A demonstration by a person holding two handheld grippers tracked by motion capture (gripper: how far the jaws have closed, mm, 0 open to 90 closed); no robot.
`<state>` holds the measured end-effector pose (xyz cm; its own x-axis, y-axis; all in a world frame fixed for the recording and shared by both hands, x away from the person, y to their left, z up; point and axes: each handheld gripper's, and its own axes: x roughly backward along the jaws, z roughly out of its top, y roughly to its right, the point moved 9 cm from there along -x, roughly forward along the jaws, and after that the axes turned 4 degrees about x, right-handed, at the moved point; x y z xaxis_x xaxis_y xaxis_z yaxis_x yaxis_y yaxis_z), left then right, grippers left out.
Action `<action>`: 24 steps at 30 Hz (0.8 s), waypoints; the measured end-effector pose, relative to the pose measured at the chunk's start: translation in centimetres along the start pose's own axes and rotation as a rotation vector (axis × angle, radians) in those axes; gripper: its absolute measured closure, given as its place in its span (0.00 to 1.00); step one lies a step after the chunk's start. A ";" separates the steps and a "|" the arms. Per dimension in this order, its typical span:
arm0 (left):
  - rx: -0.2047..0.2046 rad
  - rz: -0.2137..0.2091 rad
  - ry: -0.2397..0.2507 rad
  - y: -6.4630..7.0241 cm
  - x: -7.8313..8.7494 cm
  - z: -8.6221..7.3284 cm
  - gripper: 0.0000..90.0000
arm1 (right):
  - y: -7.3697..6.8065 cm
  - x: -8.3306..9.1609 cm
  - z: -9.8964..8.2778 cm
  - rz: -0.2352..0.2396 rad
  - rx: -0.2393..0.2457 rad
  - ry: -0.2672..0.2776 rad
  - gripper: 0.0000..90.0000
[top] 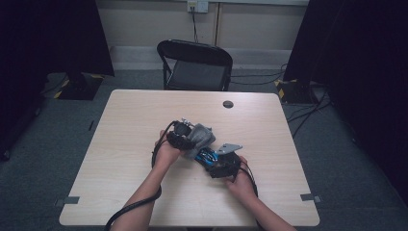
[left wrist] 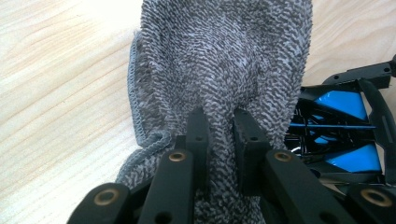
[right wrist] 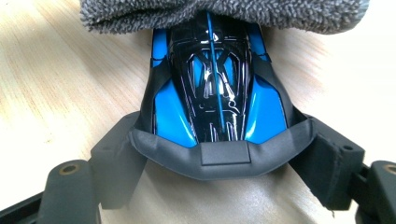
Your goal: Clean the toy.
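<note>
A blue and black toy car is held above the wooden table by its grey rear wing, with my right gripper shut on it, one jaw at each side. A grey terry cloth lies over the car's front end. My left gripper is shut on a fold of that cloth. In the high view both hands meet at the table's middle, the cloth up and left of the car. The car's nose is hidden under the cloth.
A black folding chair stands behind the table's far edge. A round cable hole sits near the far side of the tabletop. Dark curtains and floor cables flank the table.
</note>
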<state>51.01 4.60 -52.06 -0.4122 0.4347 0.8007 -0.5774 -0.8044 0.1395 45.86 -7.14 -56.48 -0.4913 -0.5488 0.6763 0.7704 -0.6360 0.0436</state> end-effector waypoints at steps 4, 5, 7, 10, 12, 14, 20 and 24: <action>0.000 0.006 -0.004 -0.2 -0.1 0.0 0.88 | 0.0 0.0 0.0 0.000 0.000 0.000 0.26; 0.001 0.006 -0.004 -0.3 -0.1 0.0 0.88 | 0.0 0.0 0.0 0.000 -0.001 0.000 0.26; 0.007 0.011 -0.006 -0.5 -0.1 0.1 0.88 | 0.0 0.0 0.0 0.000 -0.002 -0.001 0.26; 0.018 0.015 -0.005 -0.9 -0.2 0.1 0.88 | 0.0 0.0 0.0 0.000 -0.001 0.000 0.26; 0.024 0.016 -0.008 -1.1 -0.3 0.0 0.88 | 0.0 0.0 0.0 0.000 -0.001 0.000 0.26; 0.028 0.015 -0.008 -1.2 -0.3 0.0 0.88 | 0.0 0.0 0.0 0.000 -0.002 -0.001 0.26; 0.031 0.020 -0.011 -1.6 -0.4 0.0 0.88 | 0.0 0.0 0.0 0.000 -0.002 -0.001 0.26; 0.039 0.020 -0.014 -1.9 -0.4 0.0 0.88 | 0.0 0.0 0.0 0.000 -0.001 0.000 0.26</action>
<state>52.29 5.94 -52.66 -0.4131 0.4133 0.8115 -0.5411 -0.8282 0.1463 45.85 -7.14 -56.48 -0.4913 -0.5487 0.6764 0.7700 -0.6366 0.0429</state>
